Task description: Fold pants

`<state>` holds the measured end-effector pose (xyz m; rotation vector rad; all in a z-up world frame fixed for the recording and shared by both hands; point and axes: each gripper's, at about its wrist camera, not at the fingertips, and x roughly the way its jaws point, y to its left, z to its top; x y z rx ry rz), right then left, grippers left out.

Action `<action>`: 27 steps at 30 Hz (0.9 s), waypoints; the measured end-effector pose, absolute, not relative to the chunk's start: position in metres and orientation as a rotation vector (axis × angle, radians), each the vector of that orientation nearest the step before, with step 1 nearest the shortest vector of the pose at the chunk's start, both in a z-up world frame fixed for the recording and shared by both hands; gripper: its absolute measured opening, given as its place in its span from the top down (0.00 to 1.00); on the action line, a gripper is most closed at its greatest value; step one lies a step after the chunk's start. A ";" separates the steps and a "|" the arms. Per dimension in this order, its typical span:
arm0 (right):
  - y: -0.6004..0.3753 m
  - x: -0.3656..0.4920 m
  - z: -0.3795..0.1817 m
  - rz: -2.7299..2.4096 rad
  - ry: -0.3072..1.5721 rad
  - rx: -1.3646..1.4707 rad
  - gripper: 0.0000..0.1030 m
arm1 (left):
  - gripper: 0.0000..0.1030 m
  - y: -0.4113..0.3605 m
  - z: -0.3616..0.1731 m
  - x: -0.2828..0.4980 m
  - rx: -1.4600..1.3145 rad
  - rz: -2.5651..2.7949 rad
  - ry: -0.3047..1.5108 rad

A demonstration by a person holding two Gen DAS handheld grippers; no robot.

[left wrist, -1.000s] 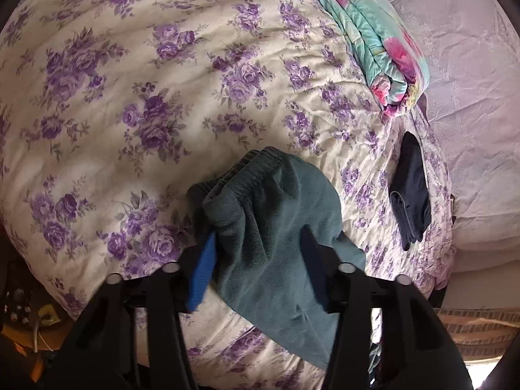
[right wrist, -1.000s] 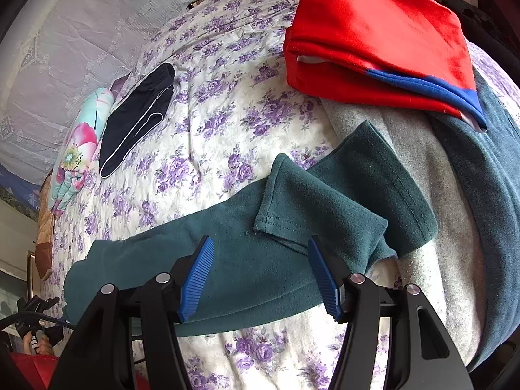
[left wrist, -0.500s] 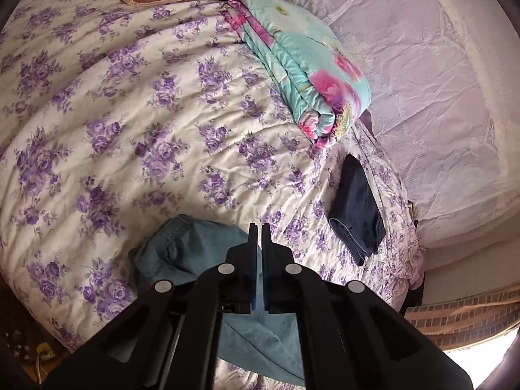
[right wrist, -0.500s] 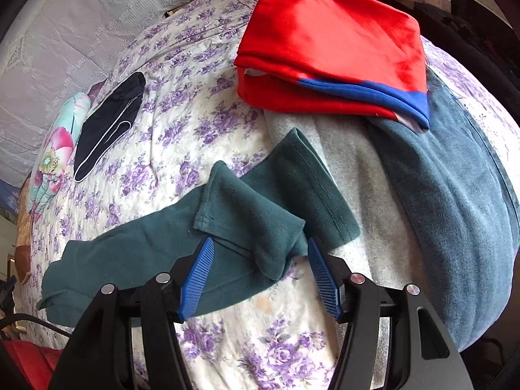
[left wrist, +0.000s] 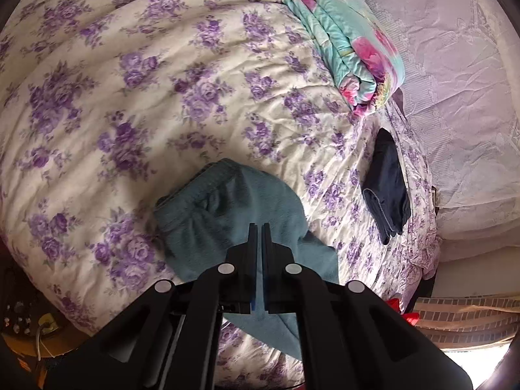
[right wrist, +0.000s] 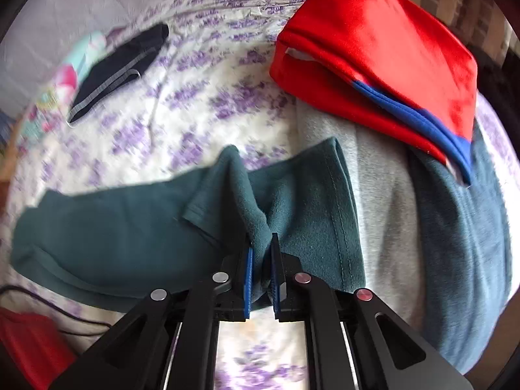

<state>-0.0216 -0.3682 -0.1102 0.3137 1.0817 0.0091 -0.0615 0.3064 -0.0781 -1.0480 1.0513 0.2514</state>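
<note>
Dark teal fleece pants (left wrist: 227, 208) lie across the purple-flowered bedspread (left wrist: 130, 97). In the left wrist view their waistband end bunches up under my left gripper (left wrist: 259, 226), which is shut and pinches a thin bit of the cloth. The right wrist view shows the legs (right wrist: 113, 227) stretched leftwards, with the hemmed cuffs (right wrist: 312, 201) lying partly on a grey garment. There my right gripper (right wrist: 261, 239) has its jaws closing, and a raised fold of the leg cloth is squeezed between the blue pads.
A folded teal floral quilt (left wrist: 351, 42) and a small dark navy garment (left wrist: 388, 178) lie further up the bed. A folded red garment with a blue band (right wrist: 373, 48) rests on grey (right wrist: 380, 201) and blue-grey (right wrist: 461, 243) clothes at right. A black cable (right wrist: 65, 315) runs at lower left.
My left jaws, open around the waistband a second ago, have shut and lifted slightly. My right jaws stood wide over the leg fold until just now and have pinched it; that view is blurred.
</note>
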 end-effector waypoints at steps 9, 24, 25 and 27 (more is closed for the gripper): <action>-0.371 0.018 -0.069 0.107 1.012 0.453 0.91 | 0.94 0.301 -0.097 -0.080 -1.111 0.274 1.088; -0.372 0.006 -0.081 0.061 1.033 0.530 0.91 | 0.58 0.330 -0.110 -0.066 -1.086 0.407 1.167; -0.371 0.006 -0.081 0.062 1.035 0.531 0.91 | 0.58 0.330 -0.113 -0.066 -1.084 0.408 1.181; -0.369 0.006 -0.081 0.064 1.039 0.532 0.91 | 0.57 0.329 -0.118 -0.067 -1.098 0.404 1.189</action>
